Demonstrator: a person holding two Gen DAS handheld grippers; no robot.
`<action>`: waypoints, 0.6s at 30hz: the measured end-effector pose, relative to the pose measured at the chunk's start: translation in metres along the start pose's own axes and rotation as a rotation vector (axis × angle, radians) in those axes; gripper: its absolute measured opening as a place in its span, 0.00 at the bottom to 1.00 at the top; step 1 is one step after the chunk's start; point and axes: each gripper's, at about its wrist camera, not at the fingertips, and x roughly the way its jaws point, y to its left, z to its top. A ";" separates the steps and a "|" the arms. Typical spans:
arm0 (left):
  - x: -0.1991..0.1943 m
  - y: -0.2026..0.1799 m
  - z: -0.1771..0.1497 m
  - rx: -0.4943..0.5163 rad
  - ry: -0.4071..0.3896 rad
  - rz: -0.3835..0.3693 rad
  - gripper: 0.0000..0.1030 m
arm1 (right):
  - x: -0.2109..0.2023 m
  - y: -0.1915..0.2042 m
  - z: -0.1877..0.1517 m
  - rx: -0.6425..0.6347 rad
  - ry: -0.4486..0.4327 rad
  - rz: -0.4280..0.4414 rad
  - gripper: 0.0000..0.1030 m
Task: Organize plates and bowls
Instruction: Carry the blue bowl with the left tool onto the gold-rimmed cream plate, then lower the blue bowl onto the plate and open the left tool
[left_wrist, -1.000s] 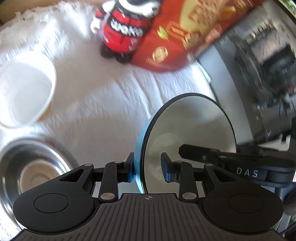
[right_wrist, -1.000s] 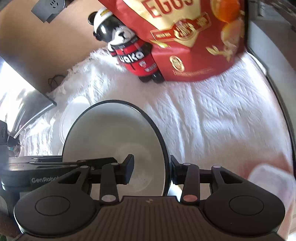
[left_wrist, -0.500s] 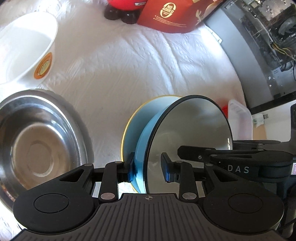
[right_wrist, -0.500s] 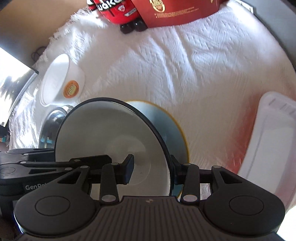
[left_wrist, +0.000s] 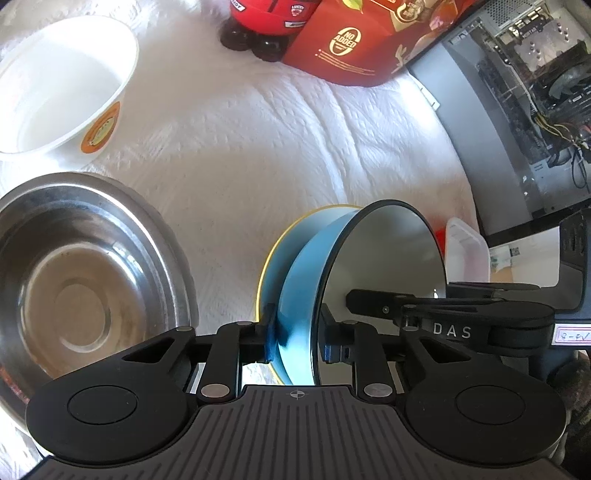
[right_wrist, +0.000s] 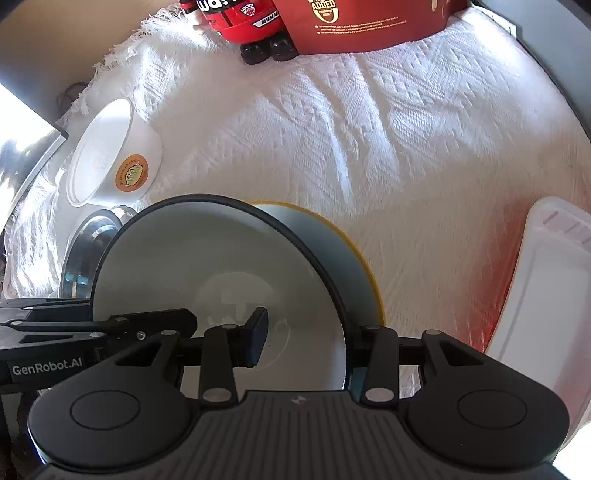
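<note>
Both grippers hold one blue bowl (left_wrist: 299, 280) with a white inside (right_wrist: 221, 273) and a dark rim. My left gripper (left_wrist: 295, 338) is shut on its near wall. My right gripper (right_wrist: 306, 332) is shut on the opposite wall. The bowl hangs just over a pale blue plate with a yellow rim (right_wrist: 354, 258), seen also in the left wrist view (left_wrist: 284, 236); contact cannot be told. A steel bowl (left_wrist: 74, 288) sits to the left. A white bowl with an orange sticker (left_wrist: 62, 88) stands behind it, seen too in the right wrist view (right_wrist: 114, 162).
A white textured cloth (right_wrist: 351, 122) covers the table. A red box (left_wrist: 354, 48) and a red bear-shaped bottle (left_wrist: 266, 22) stand at the back. A white plastic container (right_wrist: 546, 280) lies at the right. An open computer case (left_wrist: 535, 92) stands beyond the right edge.
Both grippers have carried the blue bowl down and tilted toward the table. The yellow-rimmed plate has come into view under the bowl, and the steel and white bowls now look closer.
</note>
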 end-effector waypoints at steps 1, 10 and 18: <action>0.000 0.000 0.000 -0.001 0.000 -0.001 0.23 | 0.000 0.001 0.000 -0.002 0.001 -0.002 0.39; -0.004 -0.008 0.003 0.042 0.019 0.040 0.21 | -0.002 0.006 -0.001 -0.033 0.002 -0.028 0.39; -0.019 -0.008 0.009 0.071 -0.012 0.062 0.21 | -0.010 0.005 -0.004 -0.034 -0.014 -0.028 0.40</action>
